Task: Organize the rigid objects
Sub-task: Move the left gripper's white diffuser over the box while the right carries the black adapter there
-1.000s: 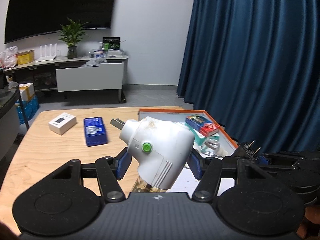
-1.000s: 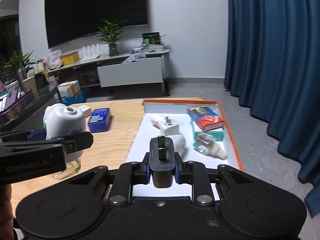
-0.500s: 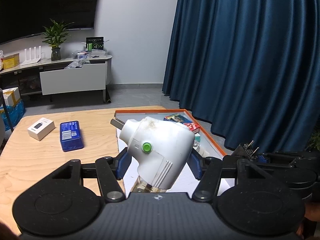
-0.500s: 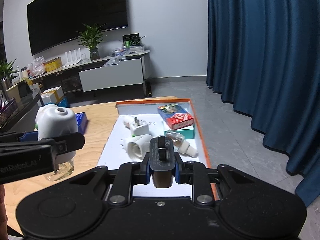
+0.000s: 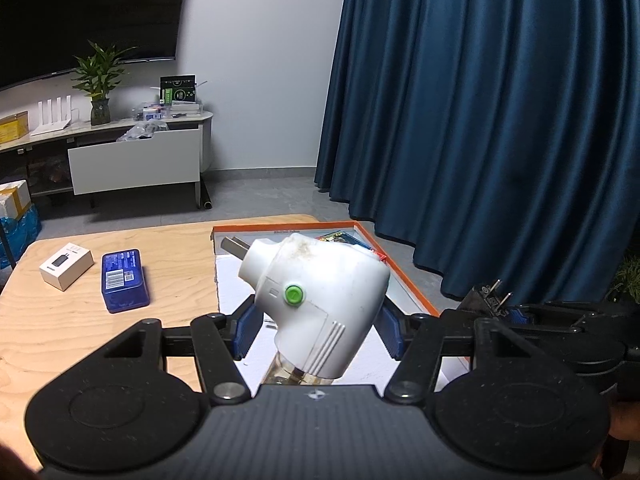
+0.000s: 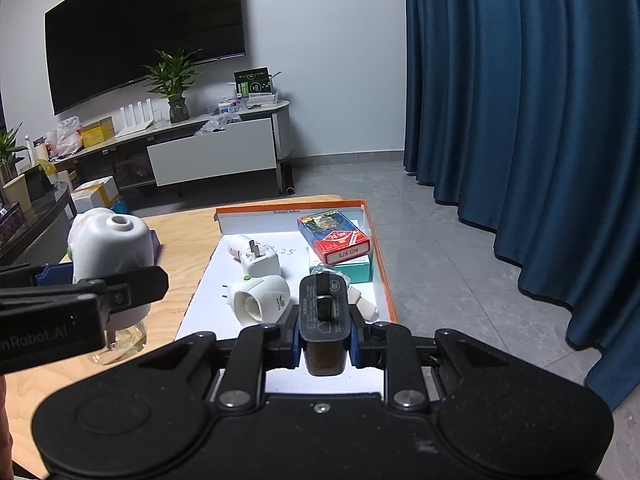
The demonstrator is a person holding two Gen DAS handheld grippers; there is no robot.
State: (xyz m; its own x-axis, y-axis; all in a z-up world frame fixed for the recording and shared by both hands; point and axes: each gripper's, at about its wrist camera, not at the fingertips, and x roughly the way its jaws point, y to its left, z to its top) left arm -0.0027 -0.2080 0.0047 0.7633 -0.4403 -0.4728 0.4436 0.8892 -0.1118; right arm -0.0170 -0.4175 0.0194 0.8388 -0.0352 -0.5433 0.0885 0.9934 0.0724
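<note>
Fingers (image 5: 256, 326) of the left gripper (image 5: 316, 320) were clamped on a white plug-in device (image 5: 320, 300); a black charger (image 6: 324, 312) was gripped by the right gripper (image 6: 324, 338), both held above the orange-rimmed tray (image 6: 382, 280) lying ahead on the surface (image 5: 80, 320).

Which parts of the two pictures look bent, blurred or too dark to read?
Left wrist view: the curtain bows at the edge from the fisheye lens, and the dark screen shows no detail. Right wrist view: the white plug-in device is softly blurred, while the black charger stays sharp.
</note>
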